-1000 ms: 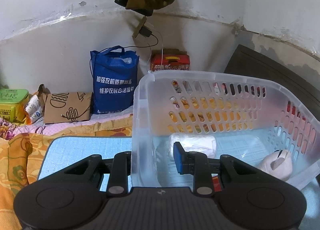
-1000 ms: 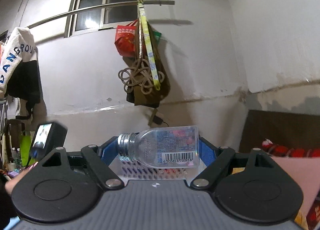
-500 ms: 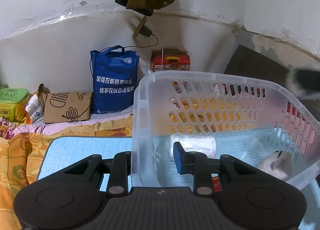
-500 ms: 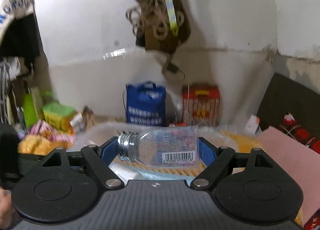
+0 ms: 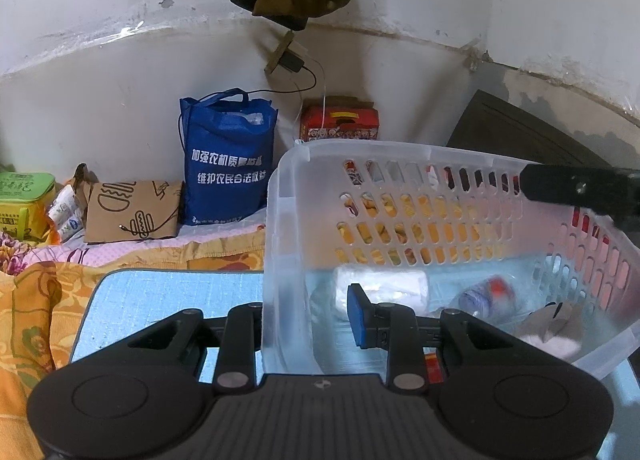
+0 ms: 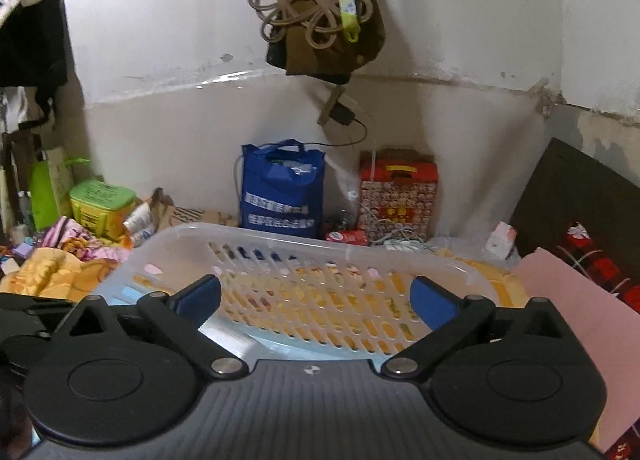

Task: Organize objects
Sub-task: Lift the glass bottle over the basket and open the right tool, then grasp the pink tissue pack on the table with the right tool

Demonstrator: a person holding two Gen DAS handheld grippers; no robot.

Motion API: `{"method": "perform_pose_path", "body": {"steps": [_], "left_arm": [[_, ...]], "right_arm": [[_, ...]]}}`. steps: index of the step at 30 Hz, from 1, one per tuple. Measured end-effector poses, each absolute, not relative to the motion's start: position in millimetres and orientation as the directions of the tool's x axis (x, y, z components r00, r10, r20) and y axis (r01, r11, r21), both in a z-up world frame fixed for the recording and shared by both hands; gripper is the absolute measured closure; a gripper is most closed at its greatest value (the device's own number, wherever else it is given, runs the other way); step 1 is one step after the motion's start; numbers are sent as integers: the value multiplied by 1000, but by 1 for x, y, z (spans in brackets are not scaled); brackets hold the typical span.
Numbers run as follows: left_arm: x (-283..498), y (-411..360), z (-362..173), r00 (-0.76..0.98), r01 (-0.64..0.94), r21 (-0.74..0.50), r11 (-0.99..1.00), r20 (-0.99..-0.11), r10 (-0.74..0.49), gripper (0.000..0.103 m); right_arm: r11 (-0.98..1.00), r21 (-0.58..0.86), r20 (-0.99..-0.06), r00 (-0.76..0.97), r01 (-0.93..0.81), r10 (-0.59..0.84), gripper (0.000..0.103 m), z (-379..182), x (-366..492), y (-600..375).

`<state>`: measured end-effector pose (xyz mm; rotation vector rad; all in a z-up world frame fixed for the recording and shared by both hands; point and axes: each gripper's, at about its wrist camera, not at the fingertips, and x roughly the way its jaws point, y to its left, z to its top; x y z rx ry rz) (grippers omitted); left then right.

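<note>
Left gripper [image 5: 308, 310] is clamped on the near-left wall of the clear basket [image 5: 400, 148]. Right gripper [image 6: 316, 296] hangs over the basket, spread wide and empty. Small bottle [image 5: 484, 296] lies blurred on the basket floor beside a white packet [image 5: 384, 284].

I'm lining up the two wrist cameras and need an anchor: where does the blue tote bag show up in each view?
Left wrist view: the blue tote bag stands left of centre against the white wall, just left of the clear plastic basket.
Right wrist view: the blue tote bag stands near centre, behind the basket's far rim.
Shared landmark: the red patterned box stands right of the bag in both.
</note>
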<state>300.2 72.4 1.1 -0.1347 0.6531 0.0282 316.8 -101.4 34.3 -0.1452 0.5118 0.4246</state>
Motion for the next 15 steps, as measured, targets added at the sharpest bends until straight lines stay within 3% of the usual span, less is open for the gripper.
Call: {"method": "perform_pose_path", "body": {"steps": [8,15], "left_arm": [[300,72,2,796,-71,-108,992,-606,-9,70],[300,71,3,796,-81,-100,992,-606,4,70]], "right_arm": [[905,100,-429,803,-413,414,0,37,293,-137],[908,73,-417,814,-413,404,0,40,276,-149]]}}
